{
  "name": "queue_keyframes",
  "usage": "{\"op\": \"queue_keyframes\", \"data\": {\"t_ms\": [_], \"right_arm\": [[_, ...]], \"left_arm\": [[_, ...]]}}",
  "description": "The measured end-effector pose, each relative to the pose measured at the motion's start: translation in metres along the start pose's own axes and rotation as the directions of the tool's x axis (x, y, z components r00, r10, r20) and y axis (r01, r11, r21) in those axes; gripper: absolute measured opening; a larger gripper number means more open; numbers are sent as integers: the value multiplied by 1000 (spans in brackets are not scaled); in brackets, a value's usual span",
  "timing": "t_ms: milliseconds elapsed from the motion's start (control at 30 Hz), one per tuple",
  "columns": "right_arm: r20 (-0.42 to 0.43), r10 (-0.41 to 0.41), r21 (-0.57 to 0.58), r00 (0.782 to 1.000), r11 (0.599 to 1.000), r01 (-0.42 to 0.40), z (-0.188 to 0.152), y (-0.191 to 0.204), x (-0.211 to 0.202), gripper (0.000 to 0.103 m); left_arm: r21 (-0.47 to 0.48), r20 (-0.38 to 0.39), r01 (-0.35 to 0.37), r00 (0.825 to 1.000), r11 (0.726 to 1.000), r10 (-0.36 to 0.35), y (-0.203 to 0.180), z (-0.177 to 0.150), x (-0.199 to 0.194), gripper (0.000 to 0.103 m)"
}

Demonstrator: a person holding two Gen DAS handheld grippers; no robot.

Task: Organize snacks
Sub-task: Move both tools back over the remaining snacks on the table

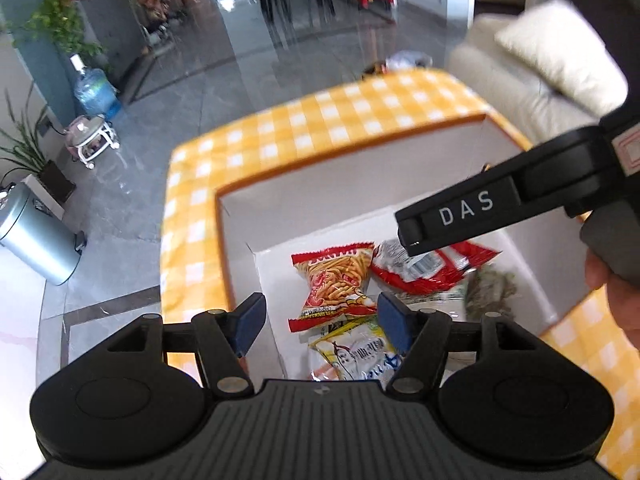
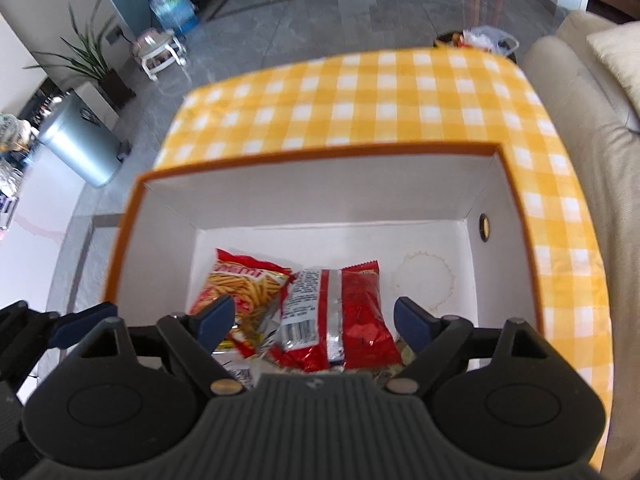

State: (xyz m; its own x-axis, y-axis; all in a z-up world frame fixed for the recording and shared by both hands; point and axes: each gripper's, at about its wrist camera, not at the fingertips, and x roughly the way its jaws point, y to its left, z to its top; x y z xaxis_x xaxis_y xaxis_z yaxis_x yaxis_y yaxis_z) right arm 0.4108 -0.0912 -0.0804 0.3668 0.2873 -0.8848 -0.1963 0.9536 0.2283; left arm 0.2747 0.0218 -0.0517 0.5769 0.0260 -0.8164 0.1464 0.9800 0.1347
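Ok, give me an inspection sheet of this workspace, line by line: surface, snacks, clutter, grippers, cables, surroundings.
Surface: table under a yellow checked cloth, carrying an open white box with orange rim.
Job's things: inside the box, fries snack bag, red snack bag lying back side up, yellow-white packet, greenish packet.
Clutter: round stain on the box floor.
Grippers: left hand-held gripper open, empty, above the box; right hand-held gripper open, empty, above the red bag.
Cables: nothing seen.
Surroundings: metal bin, water jug, potted plant, beige sofa.
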Motion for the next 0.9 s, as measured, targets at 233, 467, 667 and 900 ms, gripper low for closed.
{"op": "queue_keyframes", "data": {"t_ms": [233,467,667,900], "right_arm": [[107,40,-52,993,998,-35,-32,9,-57,85],[242,91,-112,966,992,-65,-90,15,-120,88],[365,79,-199,928,980,-5,-155,18,-159,90],[451,17,-258,892,960,113,-232,11,-169,90]], "left_arm": [[-89,108,6,994,996,4,9,-22,-51,76],[-151,169,22,986,988,4,2,-59,-89,76],[-261,161,66,987,963,-24,-3,-102,-102,76],[-381,167,90,986,920,-27,-11,-151,-112,76]]}}
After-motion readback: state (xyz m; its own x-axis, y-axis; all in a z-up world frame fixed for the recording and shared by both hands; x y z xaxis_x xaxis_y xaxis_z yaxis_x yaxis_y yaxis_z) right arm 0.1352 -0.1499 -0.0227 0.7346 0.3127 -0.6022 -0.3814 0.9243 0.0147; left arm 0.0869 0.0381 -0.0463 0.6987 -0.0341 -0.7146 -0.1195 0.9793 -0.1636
